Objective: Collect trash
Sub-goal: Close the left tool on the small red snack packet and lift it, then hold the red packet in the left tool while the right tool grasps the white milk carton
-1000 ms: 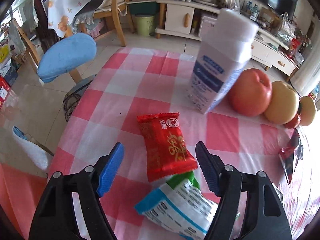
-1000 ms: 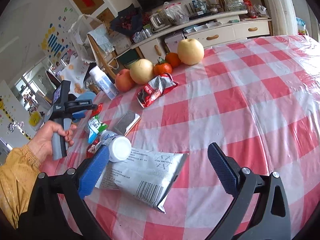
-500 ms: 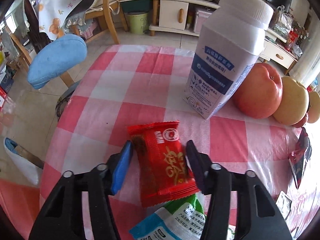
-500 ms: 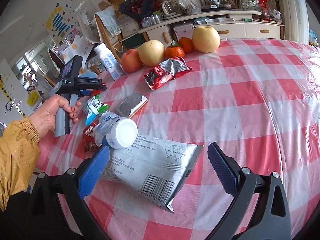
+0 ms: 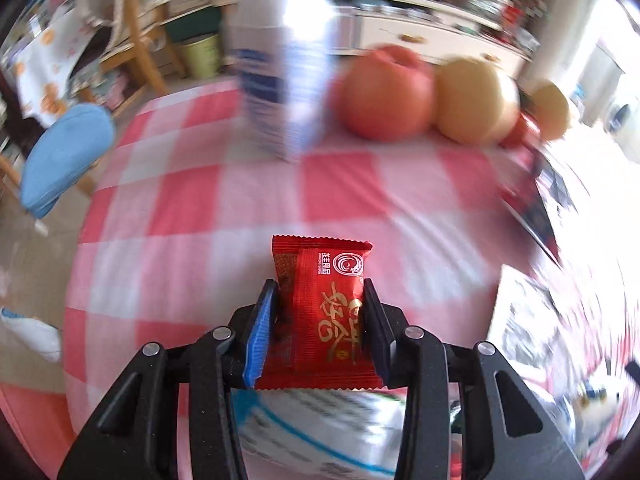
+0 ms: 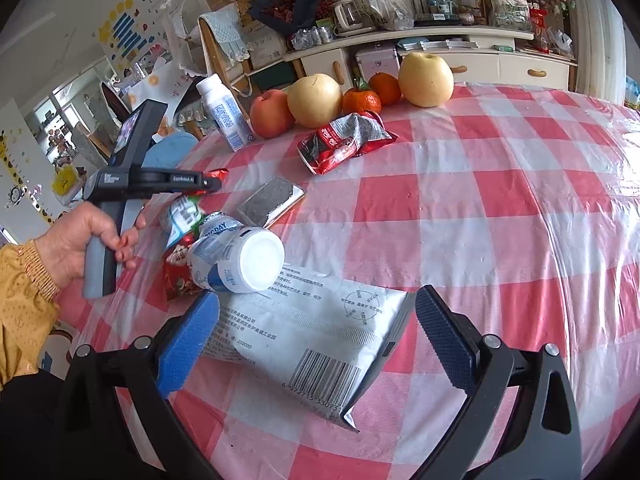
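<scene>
My left gripper is shut on a small red snack wrapper and holds it above the checked tablecloth. In the right wrist view the left gripper shows at the table's left with the red wrapper at its tips. My right gripper is open, low over a large white foil bag. A lying white bottle rests on the bag's far left end. A green-white wrapper, a silver packet and a crumpled red bag lie beyond.
An upright white-blue bottle, an apple, two pears, and tangerines stand at the table's far edge. A blue chair cushion and wooden chair stand left of the table. Cabinets line the back wall.
My left gripper closed on the red wrapper and lifted it, swinging fast so the background blurs. My right gripper moved a little closer over the white foil bag, still open.
</scene>
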`<state>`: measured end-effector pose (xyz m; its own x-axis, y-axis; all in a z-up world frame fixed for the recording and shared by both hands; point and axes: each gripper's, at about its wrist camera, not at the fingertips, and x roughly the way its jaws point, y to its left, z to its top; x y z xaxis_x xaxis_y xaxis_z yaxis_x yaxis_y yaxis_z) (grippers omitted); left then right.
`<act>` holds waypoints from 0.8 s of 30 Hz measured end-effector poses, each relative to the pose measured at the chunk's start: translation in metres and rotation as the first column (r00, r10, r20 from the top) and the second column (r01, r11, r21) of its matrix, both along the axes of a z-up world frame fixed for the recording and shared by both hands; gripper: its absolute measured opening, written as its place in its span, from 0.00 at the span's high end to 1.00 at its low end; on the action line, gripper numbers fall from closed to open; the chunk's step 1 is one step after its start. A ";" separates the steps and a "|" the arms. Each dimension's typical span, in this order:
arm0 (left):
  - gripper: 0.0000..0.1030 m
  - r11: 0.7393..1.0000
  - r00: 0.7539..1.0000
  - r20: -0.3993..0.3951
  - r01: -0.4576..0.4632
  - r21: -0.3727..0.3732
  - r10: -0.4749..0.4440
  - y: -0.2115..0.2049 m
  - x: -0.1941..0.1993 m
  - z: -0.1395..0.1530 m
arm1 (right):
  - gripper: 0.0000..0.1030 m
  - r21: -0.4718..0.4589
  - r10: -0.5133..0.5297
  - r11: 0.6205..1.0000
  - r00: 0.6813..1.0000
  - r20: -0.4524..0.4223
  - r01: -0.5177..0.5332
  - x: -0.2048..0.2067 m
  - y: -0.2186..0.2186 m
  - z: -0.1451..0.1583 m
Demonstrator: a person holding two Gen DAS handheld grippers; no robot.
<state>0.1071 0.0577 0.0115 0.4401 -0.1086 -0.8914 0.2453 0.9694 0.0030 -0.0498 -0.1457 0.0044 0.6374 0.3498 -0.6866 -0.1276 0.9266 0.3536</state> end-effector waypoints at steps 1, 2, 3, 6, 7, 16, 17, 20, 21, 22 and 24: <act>0.58 1.000 1.000 -0.002 0.027 -0.004 -0.027 -0.007 -0.007 0.000 | 0.04 0.001 0.004 1.000 1.000 0.004 -0.004 0.000 0.001 0.001; 0.58 0.999 0.999 -0.004 0.046 -0.005 -0.046 -0.013 -0.013 0.000 | 0.04 0.003 0.011 1.000 1.000 0.010 -0.011 0.000 0.002 0.002; 0.58 0.997 0.997 -0.007 0.078 -0.005 -0.078 -0.022 -0.020 0.000 | 0.04 0.002 0.019 1.000 1.000 0.017 -0.019 0.000 0.003 0.003; 0.58 0.990 0.990 -0.023 0.139 -0.032 -0.140 -0.038 -0.037 0.002 | 0.04 -0.009 0.042 0.999 0.999 0.027 -0.042 0.001 0.010 0.003; 0.58 0.987 0.988 -0.030 0.153 -0.043 -0.154 -0.043 -0.042 0.003 | 0.04 -0.012 0.050 0.999 0.998 0.028 -0.050 0.002 0.012 0.003; 0.59 0.979 0.982 -0.053 0.172 -0.108 -0.179 -0.049 -0.064 0.015 | 0.04 -0.073 0.107 0.992 0.993 0.043 -0.103 0.016 0.038 -0.001; 0.59 0.980 0.984 -0.049 0.164 -0.117 -0.170 -0.046 -0.066 0.018 | 0.04 -0.082 0.109 0.991 0.993 0.042 -0.105 0.019 0.041 -0.001; 0.59 0.982 0.990 -0.034 0.132 -0.134 -0.138 -0.036 -0.074 0.031 | 0.04 -0.115 0.117 0.987 0.992 0.052 -0.110 0.025 0.048 0.000; 0.59 0.983 0.991 -0.030 0.123 -0.137 -0.129 -0.031 -0.076 0.034 | 0.04 -0.121 0.122 0.986 0.991 0.055 -0.115 0.026 0.051 0.000; 0.59 0.983 0.993 -0.027 0.109 -0.145 -0.115 -0.026 -0.079 0.038 | 0.04 -0.123 0.127 0.985 0.990 0.057 -0.119 0.027 0.054 0.000; 0.59 0.985 0.996 -0.026 0.085 -0.150 -0.089 -0.017 -0.082 0.045 | 0.04 -0.129 0.137 0.983 0.989 0.055 -0.129 0.029 0.060 0.000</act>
